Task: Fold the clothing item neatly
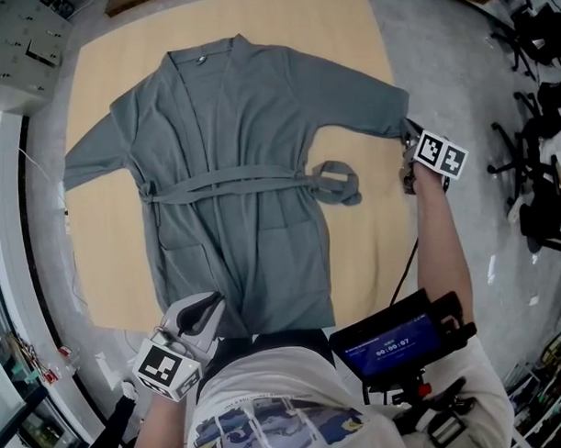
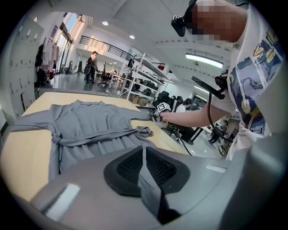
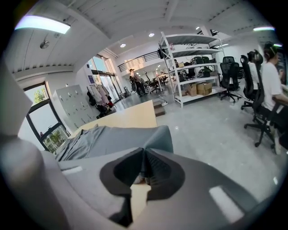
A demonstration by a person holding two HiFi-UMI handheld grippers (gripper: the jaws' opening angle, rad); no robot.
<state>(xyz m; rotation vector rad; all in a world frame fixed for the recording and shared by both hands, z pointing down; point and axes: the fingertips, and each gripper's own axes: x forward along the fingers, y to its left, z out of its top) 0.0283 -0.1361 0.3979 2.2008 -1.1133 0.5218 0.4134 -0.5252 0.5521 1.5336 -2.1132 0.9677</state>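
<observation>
A grey robe [image 1: 242, 174] lies flat and face up on the tan table [image 1: 106, 234], sleeves spread, its belt [image 1: 233, 182] tied across the waist with a loop [image 1: 337, 182] at the right. At the table's near edge my left gripper [image 1: 208, 311] is at the robe's bottom hem; in the left gripper view [image 2: 144, 152] a strip of grey cloth runs between the shut jaws. My right gripper [image 1: 409, 161] is at the cuff of the right-hand sleeve [image 3: 117, 139], where its jaws [image 3: 144, 155] are shut with the cuff's edge pinched between them.
Grey floor surrounds the table. Black office chairs [image 1: 545, 163] stand to the right. Metal shelving [image 3: 198, 67] and a seated person [image 3: 272, 85] are beyond the right side. A device with a lit screen [image 1: 395, 338] hangs at my chest.
</observation>
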